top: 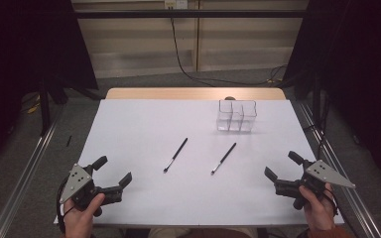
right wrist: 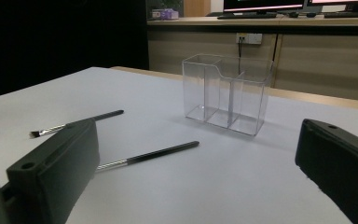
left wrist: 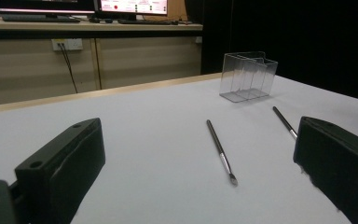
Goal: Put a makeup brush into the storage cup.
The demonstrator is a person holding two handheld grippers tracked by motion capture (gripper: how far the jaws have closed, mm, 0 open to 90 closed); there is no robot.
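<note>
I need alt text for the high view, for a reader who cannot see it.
Two thin makeup brushes, the left brush and the right brush, lie apart on a white table before a clear organizer. The left gripper and right gripper, hand-held, are open near the front corners.

White table (top: 144, 198), wall socket (left wrist: 66, 44) with black cable, monitors (left wrist: 133, 6) on the far desk

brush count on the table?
2. Left brush lies mid-table; right brush lies beside it, apart, nearer the clear organizer. Organizer compartments look empty; none seem hidden.
</note>
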